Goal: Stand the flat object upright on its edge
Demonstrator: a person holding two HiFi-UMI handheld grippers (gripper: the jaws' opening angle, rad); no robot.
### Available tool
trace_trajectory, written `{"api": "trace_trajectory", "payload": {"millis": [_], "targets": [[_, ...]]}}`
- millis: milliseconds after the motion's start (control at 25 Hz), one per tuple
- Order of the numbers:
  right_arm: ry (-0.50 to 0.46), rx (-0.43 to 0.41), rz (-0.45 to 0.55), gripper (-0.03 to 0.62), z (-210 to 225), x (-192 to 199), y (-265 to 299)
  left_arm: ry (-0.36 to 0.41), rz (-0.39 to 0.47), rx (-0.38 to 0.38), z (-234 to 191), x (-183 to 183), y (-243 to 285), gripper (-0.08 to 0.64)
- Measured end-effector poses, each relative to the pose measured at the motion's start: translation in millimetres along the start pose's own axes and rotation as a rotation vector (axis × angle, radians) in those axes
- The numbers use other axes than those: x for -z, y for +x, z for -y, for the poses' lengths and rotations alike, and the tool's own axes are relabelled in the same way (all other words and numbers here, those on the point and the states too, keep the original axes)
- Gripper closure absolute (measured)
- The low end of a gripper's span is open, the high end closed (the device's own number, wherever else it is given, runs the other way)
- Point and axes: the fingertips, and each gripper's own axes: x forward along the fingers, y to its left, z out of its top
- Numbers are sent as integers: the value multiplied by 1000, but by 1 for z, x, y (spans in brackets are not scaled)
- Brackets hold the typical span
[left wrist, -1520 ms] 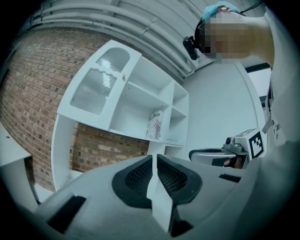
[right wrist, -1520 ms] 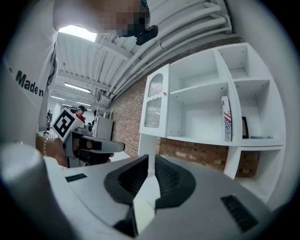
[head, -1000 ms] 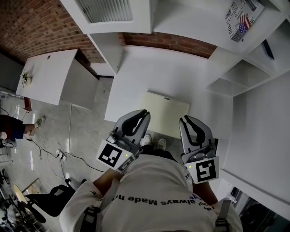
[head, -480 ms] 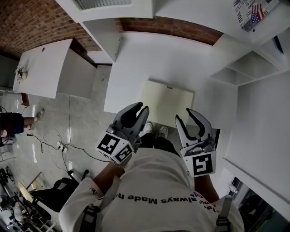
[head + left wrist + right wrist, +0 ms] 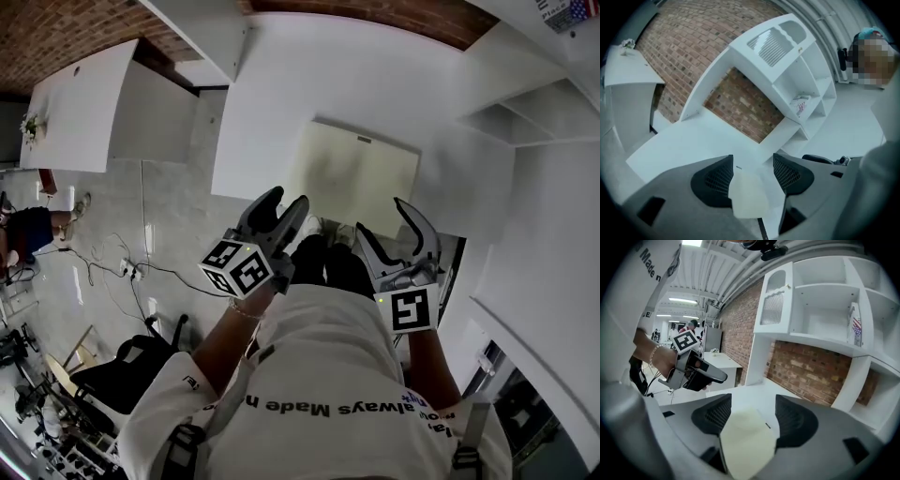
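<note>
Lying flat at frame centre, the cream flat object [image 5: 352, 178] sits by the lower edge of the desk [image 5: 281, 94]. Jaws of the left gripper [image 5: 287, 199] and right gripper [image 5: 382, 220] have just been opening and stand wide, empty. Risk: one-sided levering skids it off.

Both tools went from jaws together to jaws wide apart; they've just been opening. L tool [image 5: 287, 199] and R tool [image 5: 382, 217] have both dropped toward the bench [image 5: 281, 94], and their tips now sit at the near edge of the flat cream object [image 5: 352, 178] in head view, L by its near-left corner, R by its near-right side. Each tool's own view shows the object in the gap between the jaws, pads not pressing on it. L tool has also rolled; its marker cube [image 5: 236, 267] now shows two faces. Head view has tipped down, so the patterned book [image 5: 567, 11] is nearly out at top right.
</note>
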Motion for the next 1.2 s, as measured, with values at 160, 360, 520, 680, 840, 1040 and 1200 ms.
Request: {"api": "trace_trajectory", "payload": {"millis": [160, 360, 520, 680, 840, 1040, 1200], "targets": [[-42, -11, -54, 324, -10, 26, 14, -140, -52, -41, -35, 35, 2, 293], [-87, -36, -95, 313, -24, 61, 36, -316, -89, -97, -79, 80, 6, 278], [-111, -83, -153, 308, -41, 88, 48, -399, -103, -157, -108, 107, 3, 270], [-130, -112, -200, 304, -53, 115, 62, -534, -101, -150, -127, 132, 11, 253], [-150, -119, -238, 301, -62, 143, 72, -627, -79, -138, -142, 151, 18, 236], [-181, -143, -293, 295, -69, 178, 86, -661, -54, -151, -160, 164, 27, 230], [-205, -170, -327, 295, -79, 201, 94, -705, -38, -156, -171, 174, 34, 229]]}}
